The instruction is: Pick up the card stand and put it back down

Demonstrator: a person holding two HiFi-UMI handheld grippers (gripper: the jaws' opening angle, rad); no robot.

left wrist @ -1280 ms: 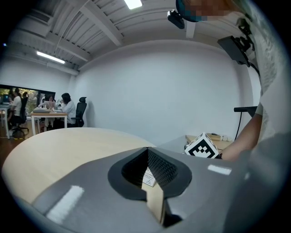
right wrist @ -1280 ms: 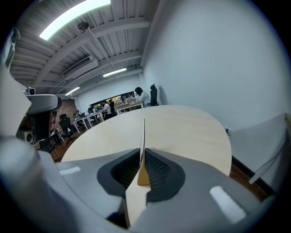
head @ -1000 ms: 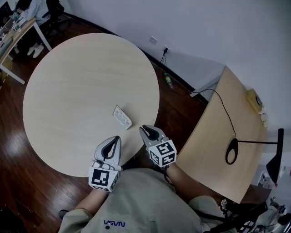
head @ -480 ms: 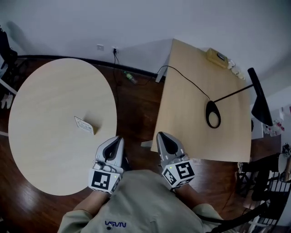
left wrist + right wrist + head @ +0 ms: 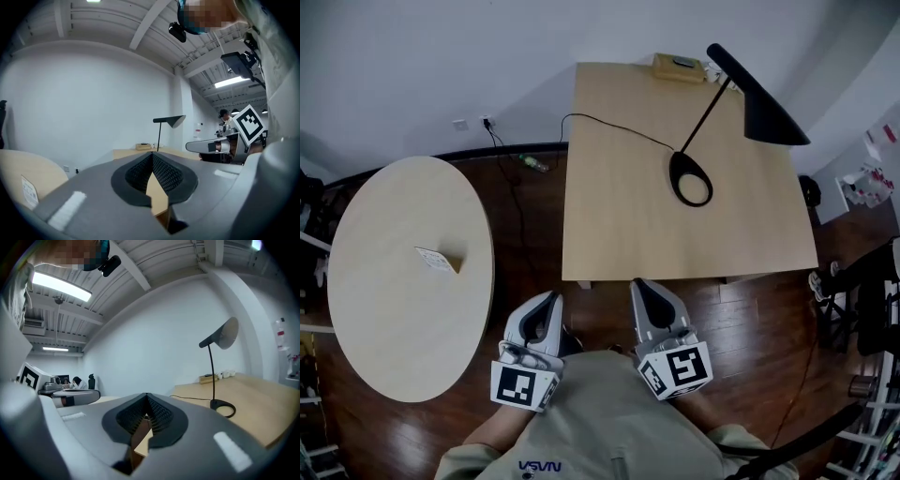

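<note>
Left gripper (image 5: 152, 155) had its jaws closed tip to tip with nothing between them; right gripper (image 5: 146, 397) same, shut and empty. Both were held low, side by side in front of the person's torso, over the dark wood floor (image 5: 525, 246), tips pointing at the near edge of the square table (image 5: 619, 230), close to it, contact not clear. Card stand (image 5: 437, 260) sat on the round table (image 5: 394, 323) off to the left, near that table's right side, well apart from both grippers; in the left gripper view it showed at the far left. Square table carried a black lamp (image 5: 691, 178), ring base mid-table, shade over the far right part, cable (image 5: 609, 129) running left off the table, small tan box (image 5: 678, 67) at the far edge
</note>
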